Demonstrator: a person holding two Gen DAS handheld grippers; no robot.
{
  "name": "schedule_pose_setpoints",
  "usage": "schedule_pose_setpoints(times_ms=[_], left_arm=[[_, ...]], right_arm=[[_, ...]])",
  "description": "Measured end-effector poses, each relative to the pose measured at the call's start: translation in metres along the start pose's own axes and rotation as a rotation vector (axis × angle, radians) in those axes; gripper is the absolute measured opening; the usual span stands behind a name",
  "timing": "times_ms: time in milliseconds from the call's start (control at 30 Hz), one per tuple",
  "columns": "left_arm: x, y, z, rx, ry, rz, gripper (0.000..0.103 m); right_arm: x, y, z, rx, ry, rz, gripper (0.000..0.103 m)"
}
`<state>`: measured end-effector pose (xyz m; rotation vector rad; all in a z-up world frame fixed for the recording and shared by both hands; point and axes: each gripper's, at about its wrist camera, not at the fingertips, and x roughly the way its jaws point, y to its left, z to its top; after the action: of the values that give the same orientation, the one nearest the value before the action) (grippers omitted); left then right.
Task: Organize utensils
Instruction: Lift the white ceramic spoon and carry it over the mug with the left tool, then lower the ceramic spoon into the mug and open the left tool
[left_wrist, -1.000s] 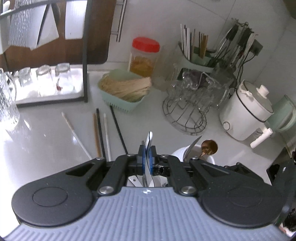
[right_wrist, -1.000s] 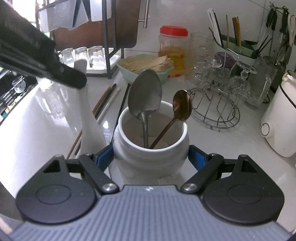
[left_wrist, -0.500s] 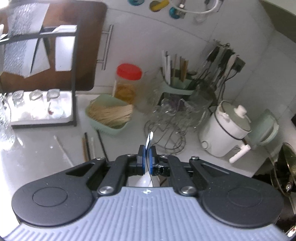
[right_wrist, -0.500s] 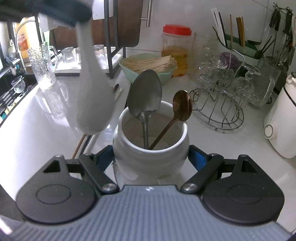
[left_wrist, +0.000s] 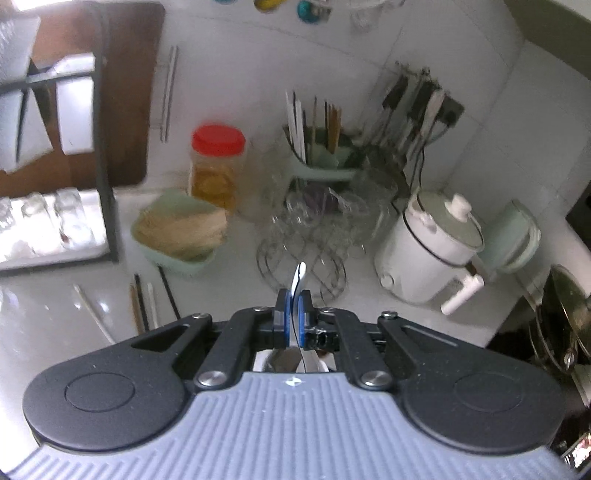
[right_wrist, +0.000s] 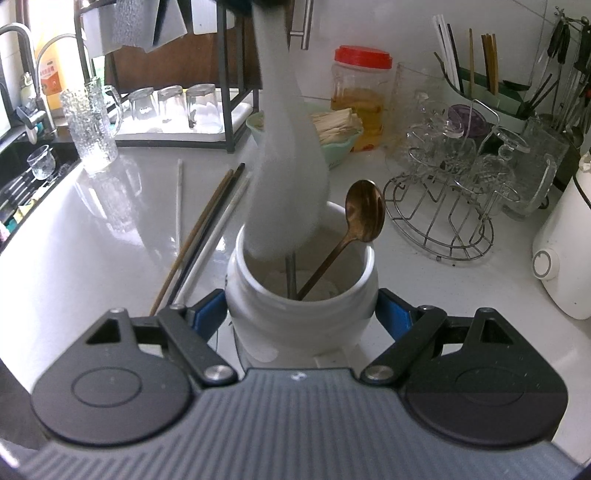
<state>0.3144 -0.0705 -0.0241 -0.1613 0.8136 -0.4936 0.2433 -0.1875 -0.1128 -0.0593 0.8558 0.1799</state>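
The white ceramic spoon (right_wrist: 284, 177) hangs bowl-down, its long axis close to upright, with the bowl just above the left part of the mouth of the white ceramic jar (right_wrist: 301, 295). The left gripper (left_wrist: 293, 325) is the nearer hand: its fingers (left_wrist: 281, 321) are pinched almost shut on the spoon's thin handle end. The right gripper (right_wrist: 301, 314) stands on the table (right_wrist: 92, 240), its fingers (right_wrist: 207, 314) spread wide and pressed to the jar's two sides. A bronze spoon (right_wrist: 360, 218) and a steel handle already lean inside.
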Motion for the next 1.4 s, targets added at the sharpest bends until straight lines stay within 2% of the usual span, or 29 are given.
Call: schedule_pose_setpoints(times_ms=[200, 533, 833, 1100, 1400], left_arm=[[0.015, -0.005, -0.012, 0.027, 0.082, 0.007, 0.005], [0.034, -0.015, -0.011, 0.123, 0.251, 0.04, 0.005], [0.066, -0.016, -0.009, 0.182, 0.391, 0.023, 0.005], [0.079, -0.014, -0.01, 0.156, 0.418, 0.001, 0.005], [0.075, -0.013, -0.004, 0.15, 0.386, -0.03, 0.006]], right_arm=[[-0.001, -0.001, -0.002, -0.002, -0.008, 0.002, 0.089], [0.0, -0.001, -0.003, -0.012, -0.024, 0.012, 0.089], [0.0, -0.001, -0.004, -0.019, -0.034, 0.012, 0.089], [0.0, -0.002, -0.004, -0.023, -0.037, 0.017, 0.089], [0.002, -0.002, 0.0, -0.022, -0.021, 0.021, 0.089]])
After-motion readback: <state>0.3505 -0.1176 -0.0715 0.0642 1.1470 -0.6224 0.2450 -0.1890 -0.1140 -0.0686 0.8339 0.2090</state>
